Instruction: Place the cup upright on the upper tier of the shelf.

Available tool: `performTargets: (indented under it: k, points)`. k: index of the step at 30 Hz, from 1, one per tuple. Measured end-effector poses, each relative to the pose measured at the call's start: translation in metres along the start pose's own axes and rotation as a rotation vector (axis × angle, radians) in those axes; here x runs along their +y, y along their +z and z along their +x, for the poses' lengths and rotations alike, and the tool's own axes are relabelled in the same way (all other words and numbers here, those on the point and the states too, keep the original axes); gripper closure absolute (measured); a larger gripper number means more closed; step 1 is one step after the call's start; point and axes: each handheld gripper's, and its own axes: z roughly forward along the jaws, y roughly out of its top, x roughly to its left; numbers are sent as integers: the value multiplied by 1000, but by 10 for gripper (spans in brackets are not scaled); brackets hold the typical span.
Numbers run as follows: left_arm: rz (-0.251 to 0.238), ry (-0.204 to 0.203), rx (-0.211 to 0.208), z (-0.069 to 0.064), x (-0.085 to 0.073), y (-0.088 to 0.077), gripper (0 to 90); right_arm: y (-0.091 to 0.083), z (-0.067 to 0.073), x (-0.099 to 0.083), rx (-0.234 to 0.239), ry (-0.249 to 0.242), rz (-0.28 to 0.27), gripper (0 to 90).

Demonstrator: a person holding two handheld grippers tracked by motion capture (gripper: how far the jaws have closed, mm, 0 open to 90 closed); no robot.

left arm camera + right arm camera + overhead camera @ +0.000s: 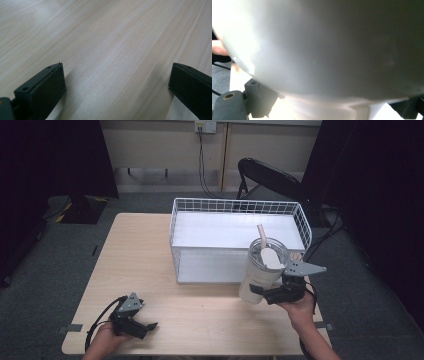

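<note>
The right gripper clamps its 2 jaws on a white tumbler with a clear lid and straw, holding it tilted just in front of the white wire basket. The left gripper rests on the wooden table, jaws spread wide with nothing between them.

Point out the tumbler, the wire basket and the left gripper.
tumbler (260, 275): high view, on its white side wall below the lid.
wire basket (172, 232): high view, on its left wire wall.
left gripper (148, 326): high view, midway between its open fingers, above the table.
</note>
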Motion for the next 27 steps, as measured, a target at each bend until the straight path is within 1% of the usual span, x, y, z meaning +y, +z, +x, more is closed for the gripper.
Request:
performTargets:
  k: [3, 7, 11, 16, 18, 20, 25, 27]
  points:
    - [0, -1, 0, 0, 0, 0, 1, -1, -1, 4, 4, 8, -5, 106]
    - [0, -1, 0, 0, 0, 0, 1, -3, -3, 10, 3, 6, -2, 106]
    - [0, 0, 0, 0, 0, 0, 1, -5, -4, 14, 8, 9, -14, 106]
    - [0, -1, 0, 0, 0, 0, 1, -7, -6, 20, 15, 15, -6, 106]
    - [0, 0, 0, 0, 0, 0, 1, -8, -7, 22, 11, 10, -9, 106]
    - [0, 0, 0, 0, 0, 0, 1, -10, -8, 25, 13, 15, -15, 106]
    - [0, 0, 0, 0, 0, 0, 1, -13, -10, 34, 9, 7, -13, 106]
    - [0, 0, 1, 0, 0, 0, 1, -14, -11, 38, 14, 12, -11, 106]
